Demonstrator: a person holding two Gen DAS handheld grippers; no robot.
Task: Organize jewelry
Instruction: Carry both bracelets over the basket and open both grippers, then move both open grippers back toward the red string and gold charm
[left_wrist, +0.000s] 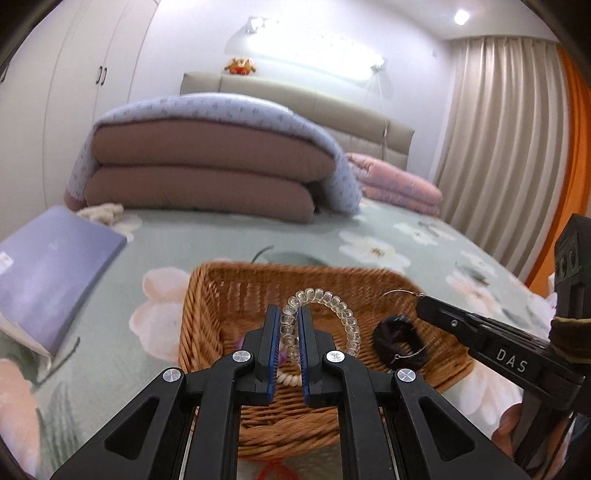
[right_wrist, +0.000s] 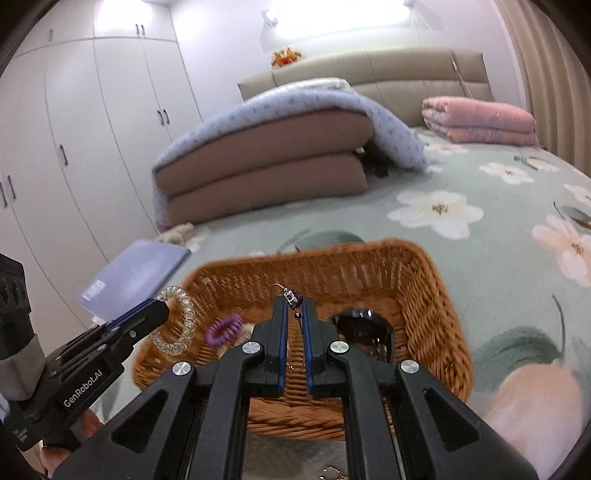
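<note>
A wicker basket (left_wrist: 207, 295) (right_wrist: 436, 295) sits on the bed. My left gripper (left_wrist: 287, 314) is shut on a clear spiral bracelet (left_wrist: 332, 301) and holds it over the basket; it also shows in the right wrist view (right_wrist: 184, 314). My right gripper (right_wrist: 294, 306) is shut on a thin hoop earring with a dark bead (right_wrist: 292, 297), held over the basket; its wire loop shows in the left wrist view (left_wrist: 400, 293). In the basket lie a black hair piece (left_wrist: 397, 341) (right_wrist: 364, 326), a purple spiral tie (right_wrist: 223, 328) and a cream beaded piece (left_wrist: 291, 378).
A flowered green bedspread (left_wrist: 369, 251) covers the bed. A purple book (left_wrist: 48, 269) lies left of the basket. Folded brown and blue quilts (left_wrist: 207, 166) and a pink quilt (right_wrist: 480, 118) lie behind. White wardrobes (right_wrist: 74, 129) stand at left.
</note>
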